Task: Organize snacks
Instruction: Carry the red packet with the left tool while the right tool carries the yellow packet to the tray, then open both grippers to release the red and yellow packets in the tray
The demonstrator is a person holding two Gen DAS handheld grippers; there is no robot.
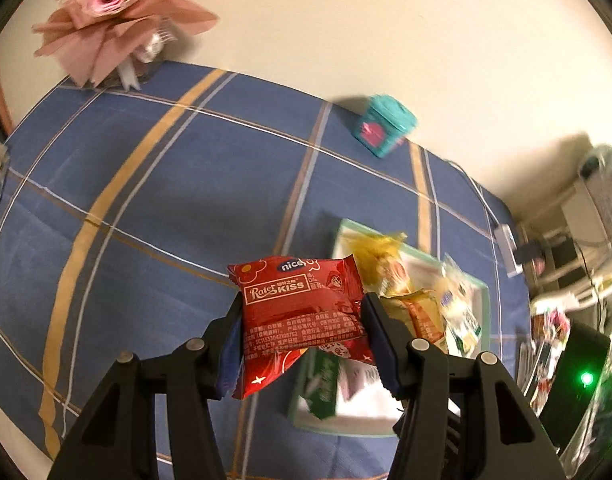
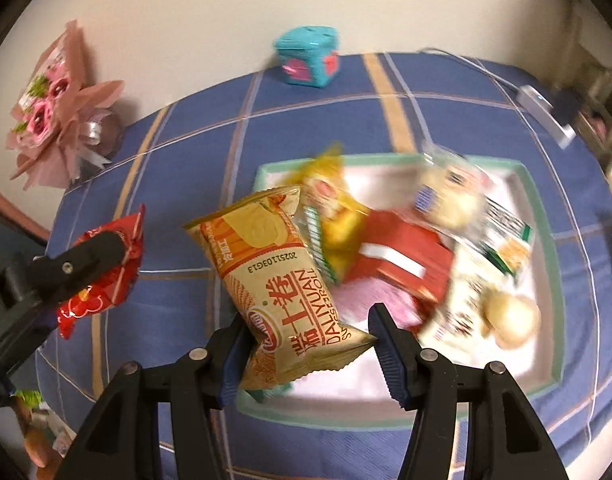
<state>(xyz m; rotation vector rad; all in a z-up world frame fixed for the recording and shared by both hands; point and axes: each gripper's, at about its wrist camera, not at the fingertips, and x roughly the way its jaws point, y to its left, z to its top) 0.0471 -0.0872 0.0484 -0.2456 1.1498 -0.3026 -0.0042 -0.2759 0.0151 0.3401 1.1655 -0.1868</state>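
Above the blue plaid table, left tongs (image 1: 302,316) grip a red snack packet (image 1: 302,308) and right tongs (image 2: 306,334) grip a Swiss roll packet (image 2: 278,276), apparently for sorting, beside the white tray (image 2: 542,200) near the table's right edge.

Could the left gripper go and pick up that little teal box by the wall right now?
Probably not as it stands. The way across the blue cloth to the teal box looks free, but the left gripper is already clamped on a red snack packet, which it would need to set down first.
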